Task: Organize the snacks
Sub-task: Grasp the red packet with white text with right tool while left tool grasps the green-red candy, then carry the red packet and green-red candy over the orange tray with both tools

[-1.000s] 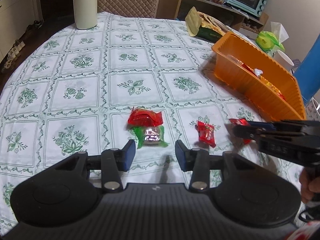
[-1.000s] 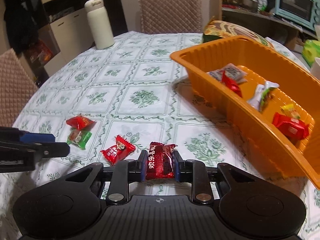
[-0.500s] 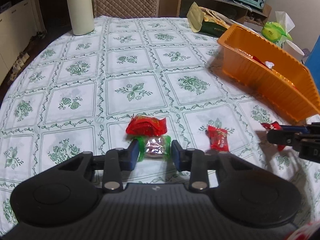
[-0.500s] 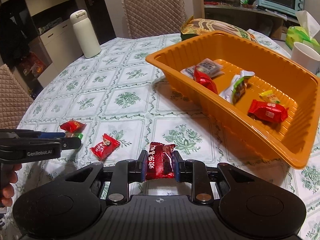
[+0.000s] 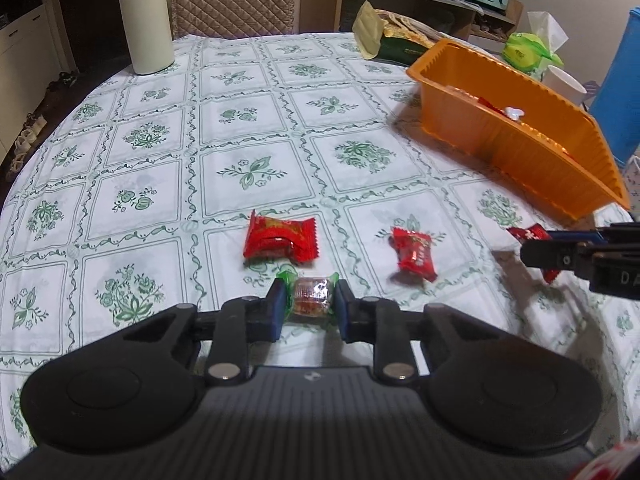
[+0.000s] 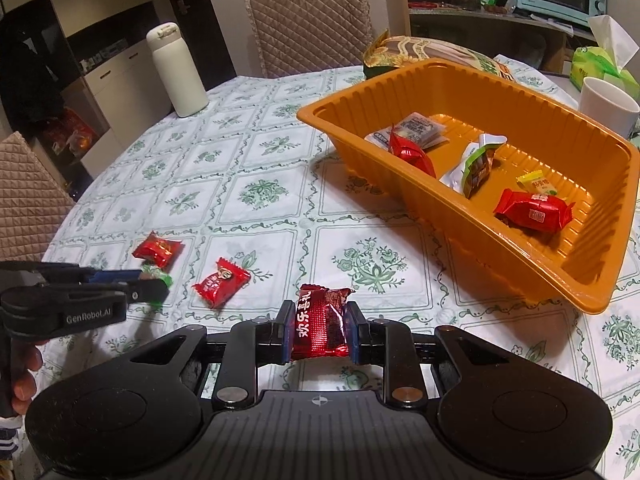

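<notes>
My left gripper [image 5: 308, 300] is low over the flowered tablecloth, its jaws closing with the pads pressed on a green-wrapped candy [image 5: 313, 298]. Just beyond it lies a red packet [image 5: 280, 236], with a red twist candy [image 5: 414, 256] to its right. My right gripper [image 6: 318, 320] is shut on a dark red snack packet [image 6: 320, 324] and hovers above the table, left of the orange tray [image 6: 440, 208]. Several wrapped snacks lie in the tray. The right wrist view shows the left gripper [image 6: 156, 286] at the left edge.
At the table's far left stands a white bottle [image 5: 146, 20], with a quilted chair behind it. Beyond the tray are a large snack bag [image 6: 432, 50], a white cup [image 6: 608, 106] and a green tissue pack [image 6: 600, 64]. A hand [image 6: 24, 376] holds the left gripper.
My left gripper moved forward around the green-wrapped candy and its jaws closed onto it. The right gripper kept its hold on the dark red packet and shifted slightly toward the tray.
</notes>
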Available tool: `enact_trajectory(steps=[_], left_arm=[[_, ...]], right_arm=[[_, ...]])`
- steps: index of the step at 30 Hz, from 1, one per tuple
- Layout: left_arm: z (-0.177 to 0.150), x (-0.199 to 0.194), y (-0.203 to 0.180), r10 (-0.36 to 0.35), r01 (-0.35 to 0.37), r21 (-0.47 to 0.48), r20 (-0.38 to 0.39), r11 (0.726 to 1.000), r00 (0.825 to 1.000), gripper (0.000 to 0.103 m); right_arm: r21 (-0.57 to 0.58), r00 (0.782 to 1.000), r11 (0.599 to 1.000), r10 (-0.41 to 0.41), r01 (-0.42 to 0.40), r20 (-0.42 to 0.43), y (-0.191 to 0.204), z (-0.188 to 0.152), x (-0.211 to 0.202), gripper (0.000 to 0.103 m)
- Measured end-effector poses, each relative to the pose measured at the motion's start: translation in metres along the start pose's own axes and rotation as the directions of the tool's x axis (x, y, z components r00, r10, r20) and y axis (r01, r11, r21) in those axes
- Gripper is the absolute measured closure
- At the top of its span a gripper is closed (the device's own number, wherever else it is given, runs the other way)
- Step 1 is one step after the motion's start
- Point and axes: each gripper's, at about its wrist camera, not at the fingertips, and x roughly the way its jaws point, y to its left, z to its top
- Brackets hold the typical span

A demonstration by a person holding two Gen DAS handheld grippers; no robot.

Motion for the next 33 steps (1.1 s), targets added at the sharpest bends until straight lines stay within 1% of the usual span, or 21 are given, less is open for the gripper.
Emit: enact_trajectory(steps=[4, 8, 13, 17, 25, 33], left_arm=[[0.000, -0.013, -0.001, -0.018, 0.018, -0.005, 0.008, 1.000, 1.000, 0.080], [0.004, -0.026, -0.005, -0.055, 0.055, 0.006, 0.023, 0.998, 0.998, 0.080], [0.016, -0.039, -0.018, -0.101, 0.099, 0.036, 0.051, 0.994, 0.994, 0.080], [0.030, -0.042, -0.032, -0.137, 0.133, 0.067, 0.069, 0.989, 0.988, 0.080], [0.063, -0.034, -0.065, -0.210, 0.197, 0.134, 0.094, 0.971, 0.973, 0.080], [0.104, -0.010, -0.106, -0.280, 0.256, 0.203, 0.097, 0.945, 0.955, 0.080]], right_arm=[[0.002, 1.000, 1.000, 0.009, -0.009, 0.010, 0.001, -0.001, -0.009, 0.077], [0.007, 1.000, 1.000, 0.017, -0.017, 0.024, 0.001, -0.002, -0.018, 0.077], [0.018, 0.999, 1.000, 0.018, -0.019, 0.049, -0.001, -0.001, -0.034, 0.077], [0.035, 0.997, 0.999, 0.006, -0.009, 0.075, -0.006, 0.004, -0.046, 0.077], [0.080, 0.989, 0.996, -0.045, 0.034, 0.139, -0.029, 0.020, -0.066, 0.077], [0.166, 0.976, 0.982, -0.115, 0.084, 0.184, -0.065, 0.039, -0.078, 0.077]])
